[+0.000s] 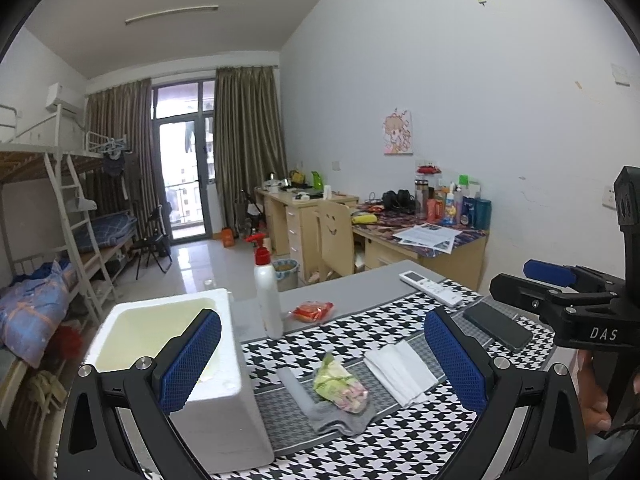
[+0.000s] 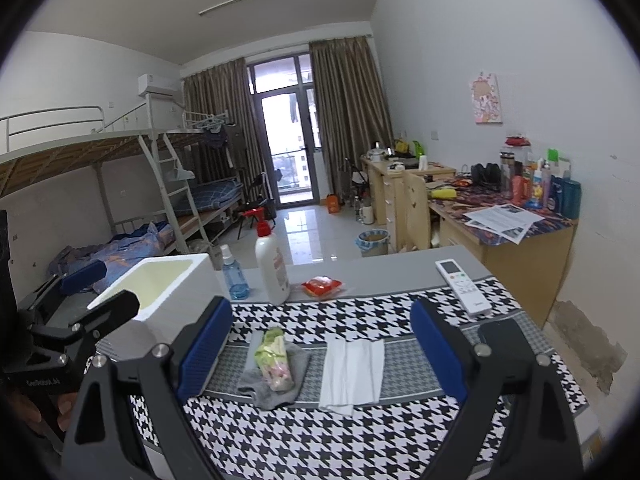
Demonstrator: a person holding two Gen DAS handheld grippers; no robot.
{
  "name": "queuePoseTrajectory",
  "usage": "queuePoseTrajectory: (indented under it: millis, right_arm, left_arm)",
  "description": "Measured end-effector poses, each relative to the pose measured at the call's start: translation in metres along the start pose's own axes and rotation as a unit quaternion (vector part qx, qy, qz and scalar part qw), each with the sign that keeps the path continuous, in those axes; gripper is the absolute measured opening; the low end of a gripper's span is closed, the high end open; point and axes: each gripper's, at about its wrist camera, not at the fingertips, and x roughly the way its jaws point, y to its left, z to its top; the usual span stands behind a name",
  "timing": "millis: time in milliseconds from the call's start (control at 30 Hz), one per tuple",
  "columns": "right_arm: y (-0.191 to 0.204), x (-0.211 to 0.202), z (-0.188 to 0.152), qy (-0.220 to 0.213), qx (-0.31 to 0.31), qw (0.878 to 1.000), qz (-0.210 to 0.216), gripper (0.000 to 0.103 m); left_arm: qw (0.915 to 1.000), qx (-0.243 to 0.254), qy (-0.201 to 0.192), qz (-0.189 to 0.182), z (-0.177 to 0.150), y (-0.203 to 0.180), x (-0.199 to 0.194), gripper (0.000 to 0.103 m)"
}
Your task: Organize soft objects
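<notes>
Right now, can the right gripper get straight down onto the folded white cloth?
Probably yes. The right gripper is open, and the folded white cloth lies flat between its fingers' line, apart from the grey sock, with nothing on top.

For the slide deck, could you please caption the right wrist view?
Open right gripper hovers above a grey sock bearing a green-pink packet, beside a folded white cloth.

Both wrist cams sit low, close over the houndstooth-patterned black-and-white table mat (image 1: pixel 400 440), facing the far window; left cam nearer the white foam box (image 1: pixel 216 400); both share the mat.
</notes>
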Motion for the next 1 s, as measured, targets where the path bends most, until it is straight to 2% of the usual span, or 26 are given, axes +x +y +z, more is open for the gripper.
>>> queuePoseTrajectory:
  millis: [300, 1000]
  right_arm:
    - [-0.012, 0.002, -0.01, 0.011, 0.0, 1.0, -0.024, 0.093]
    - [-0.038, 0.025, -0.03, 0.061, 0.016, 0.997, -0.048, 0.093]
  left_arm:
    - [0.9996, -0.006, 0.022, -0.015, -0.009, -0.012, 0.014, 0.102]
    - [0.9971, -0.017, 0.073, -0.012, -0.035, -0.028, 0.065, 0.102]
